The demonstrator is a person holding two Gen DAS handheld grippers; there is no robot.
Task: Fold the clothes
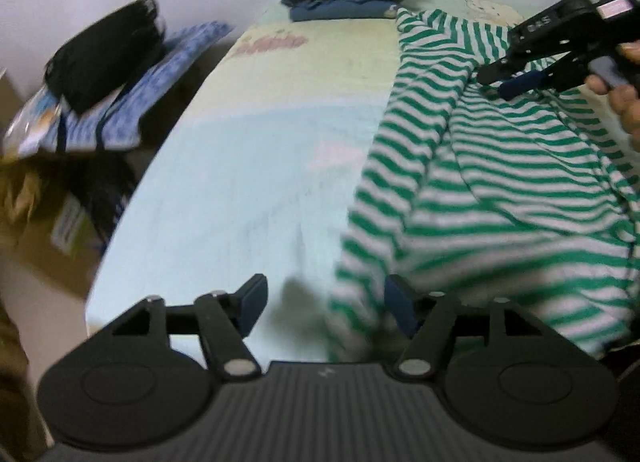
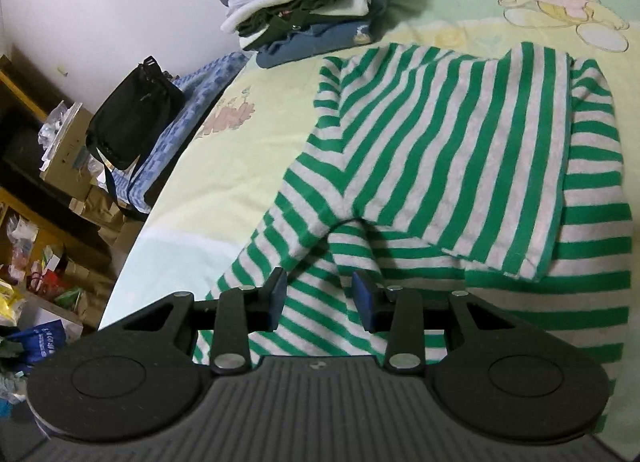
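A: The striped shirt (image 2: 460, 166) lies on the bed sheet (image 2: 240, 150), on the near side of the stack of folded clothes (image 2: 308, 10), with one sleeve already laid across its body. I'd judge the fold only partly done.

B: And the grippers?

A: The right gripper (image 2: 318, 296) hangs just over the shirt's lower part, on the side away from the stack. Its jaws stand partly apart, cloth under the gap, no pad pinching it. The left gripper (image 1: 322, 302) has its jaws wide. The shirt's near edge sits between its fingers, close by the right-hand one, but blur hides whether that pad touches. Nothing looks gripped.

B: So neither holds anything. How to do the next bit well?

A: As I read it, the hem end, farthest from the stack, needs bringing up toward the collar end. Each gripper should take one corner of that edge, catching both layers, then lift together so the stripes stay level. Uneven lifting would likely drag the folded sleeve out of place.

B: Anything in the way?

A: The stack sits well clear of the shirt's far edge; the black bag (image 2: 132, 118) is off the bed.
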